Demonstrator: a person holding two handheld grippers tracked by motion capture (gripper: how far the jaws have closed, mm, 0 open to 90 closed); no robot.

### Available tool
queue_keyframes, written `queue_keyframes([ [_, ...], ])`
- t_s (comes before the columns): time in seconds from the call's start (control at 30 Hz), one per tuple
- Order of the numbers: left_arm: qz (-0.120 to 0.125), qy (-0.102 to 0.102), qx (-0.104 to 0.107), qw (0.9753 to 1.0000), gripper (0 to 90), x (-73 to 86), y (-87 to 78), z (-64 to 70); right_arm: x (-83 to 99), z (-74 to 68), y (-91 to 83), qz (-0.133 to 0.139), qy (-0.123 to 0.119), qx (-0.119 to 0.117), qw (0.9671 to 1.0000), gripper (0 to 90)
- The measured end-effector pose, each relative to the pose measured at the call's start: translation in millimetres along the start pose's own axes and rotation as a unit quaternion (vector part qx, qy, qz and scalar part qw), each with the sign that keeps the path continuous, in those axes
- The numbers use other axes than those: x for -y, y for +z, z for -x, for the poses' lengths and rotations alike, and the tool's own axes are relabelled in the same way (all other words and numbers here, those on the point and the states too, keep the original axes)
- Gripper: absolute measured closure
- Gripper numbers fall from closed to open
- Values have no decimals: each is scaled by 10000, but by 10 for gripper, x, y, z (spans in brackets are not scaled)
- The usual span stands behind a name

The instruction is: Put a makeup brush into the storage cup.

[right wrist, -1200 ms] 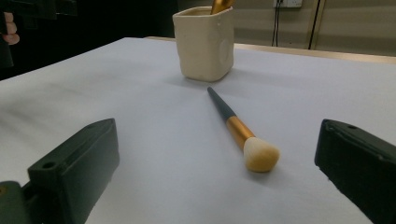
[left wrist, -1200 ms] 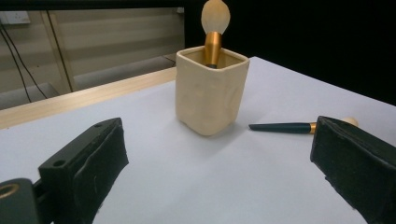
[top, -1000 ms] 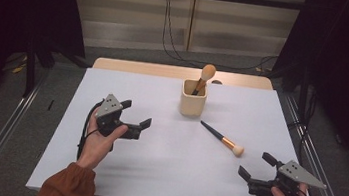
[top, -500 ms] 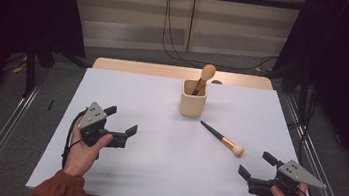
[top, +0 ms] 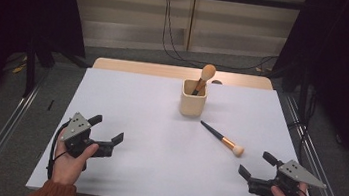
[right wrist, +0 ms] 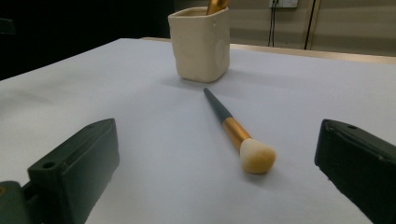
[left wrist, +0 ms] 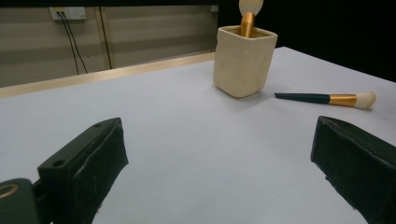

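Cup [top: 193, 99]: matt cream, looks like unglazed ceramic, faintly uneven walls. Loose brush [top: 222, 139]: smooth dark handle, semi-gloss; shiny gold metal-looking ferrule; soft cream bristles, fluffy. Brush in cup [top: 204, 76]: same gold ferrule, same pale bristle head. Table [top: 141, 184]: matt white sheet, smooth, no glare; bare light wood strip along far edge. Left gripper [top: 106, 129] and right gripper [top: 254, 164]: matt black plastic bodies, jaw pads look rubbery with slightly rough faces, grey matt plates on top. Sleeve [top: 55, 193] at near edge: rust-coloured knit cloth.
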State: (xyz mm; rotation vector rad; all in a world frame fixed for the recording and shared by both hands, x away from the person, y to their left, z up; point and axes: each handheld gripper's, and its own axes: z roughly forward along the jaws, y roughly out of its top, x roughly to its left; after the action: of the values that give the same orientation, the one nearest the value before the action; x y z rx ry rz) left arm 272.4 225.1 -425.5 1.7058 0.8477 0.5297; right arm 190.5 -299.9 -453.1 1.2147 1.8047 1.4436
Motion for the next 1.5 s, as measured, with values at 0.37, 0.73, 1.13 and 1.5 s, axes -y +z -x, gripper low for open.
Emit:
queue_keyframes([
  [0.37, -25, -3, -54, 10000, 32, 84, -176, 14, 1, 15, -8, -13, 22, 32, 10000, 0],
  [0.73, 35, -134, -140, 9998, 32, 197, -344, 11, 1, 8, 1, -3, 10, 29, 10000, 0],
  [1.13, 99, -166, -215, 9996, 32, 209, -350, -17, -27, 30, 34, 59, 24, 122, 9999, 0],
  [1.5, 91, -157, -217, 9996, 32, 218, -388, -17, -127, 80, 146, 115, 2, 144, 9998, 12],
])
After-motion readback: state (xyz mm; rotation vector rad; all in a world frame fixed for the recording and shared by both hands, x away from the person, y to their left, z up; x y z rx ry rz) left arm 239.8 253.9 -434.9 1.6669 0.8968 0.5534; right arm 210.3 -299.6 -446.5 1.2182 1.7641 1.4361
